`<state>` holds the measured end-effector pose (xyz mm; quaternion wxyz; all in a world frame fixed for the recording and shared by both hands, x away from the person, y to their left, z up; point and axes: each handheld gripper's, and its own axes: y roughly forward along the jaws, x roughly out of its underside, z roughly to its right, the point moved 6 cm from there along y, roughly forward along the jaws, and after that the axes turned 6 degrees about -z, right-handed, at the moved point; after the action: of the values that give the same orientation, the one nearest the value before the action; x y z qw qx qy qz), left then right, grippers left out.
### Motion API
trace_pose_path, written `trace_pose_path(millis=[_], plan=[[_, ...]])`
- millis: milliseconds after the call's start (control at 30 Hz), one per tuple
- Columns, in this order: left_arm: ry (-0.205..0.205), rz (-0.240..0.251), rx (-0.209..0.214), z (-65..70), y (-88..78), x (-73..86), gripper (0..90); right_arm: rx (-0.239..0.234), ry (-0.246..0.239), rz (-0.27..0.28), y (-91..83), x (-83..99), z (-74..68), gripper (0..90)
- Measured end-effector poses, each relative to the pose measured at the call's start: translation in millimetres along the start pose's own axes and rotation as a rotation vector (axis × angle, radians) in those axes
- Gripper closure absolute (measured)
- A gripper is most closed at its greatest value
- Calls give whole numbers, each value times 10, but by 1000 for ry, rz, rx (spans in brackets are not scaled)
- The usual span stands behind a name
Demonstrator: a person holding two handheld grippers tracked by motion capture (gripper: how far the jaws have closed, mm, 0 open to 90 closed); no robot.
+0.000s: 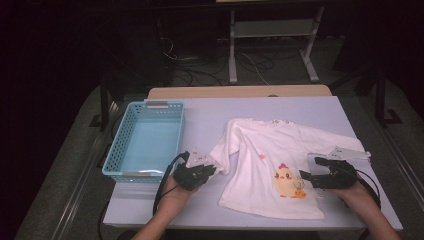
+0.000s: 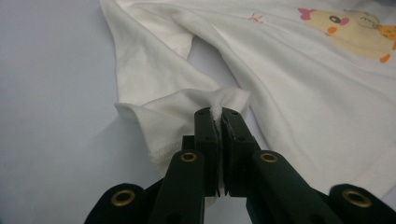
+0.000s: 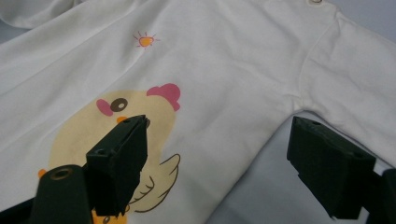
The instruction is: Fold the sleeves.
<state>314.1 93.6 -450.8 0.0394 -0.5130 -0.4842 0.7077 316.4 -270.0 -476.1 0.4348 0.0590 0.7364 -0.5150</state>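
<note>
Left claw (image 2: 219,116) pinches the shirt's (image 1: 272,165) sleeve cuff (image 2: 187,105) to fold it; right claw (image 3: 215,158) hovers released above the desk (image 1: 210,117).

White shirt (image 1: 265,170) w/ yellow chick print (image 1: 286,182), light-blue basket (image 1: 120,145), pale lilac table (image 1: 210,120), black claws.

A small white long-sleeved shirt (image 1: 272,170) lies face up on the table, neck away from the person, a yellow chick (image 1: 287,182) printed on its front near the hem. One sleeve stretches out flat; the other sleeve's cuff (image 2: 187,109) is bunched and lifted, pinched between black jaws.
</note>
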Motion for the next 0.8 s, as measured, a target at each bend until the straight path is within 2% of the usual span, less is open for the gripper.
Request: trace_pose_path(millis=[167,367,633,800], plan=[[3,22,14,16,11,-82,850,-5,9,13,-18,-6,-4,169],[-3,47,29,15,24,-184,850,-11,-16,15,-13,-22,-38,147],[-15,80,40,-27,45,-312,850,-11,-19,12,-11,-14,-41,142],[-4,101,49,-22,66,-402,850,-5,-20,14,-13,-26,-33,142]])
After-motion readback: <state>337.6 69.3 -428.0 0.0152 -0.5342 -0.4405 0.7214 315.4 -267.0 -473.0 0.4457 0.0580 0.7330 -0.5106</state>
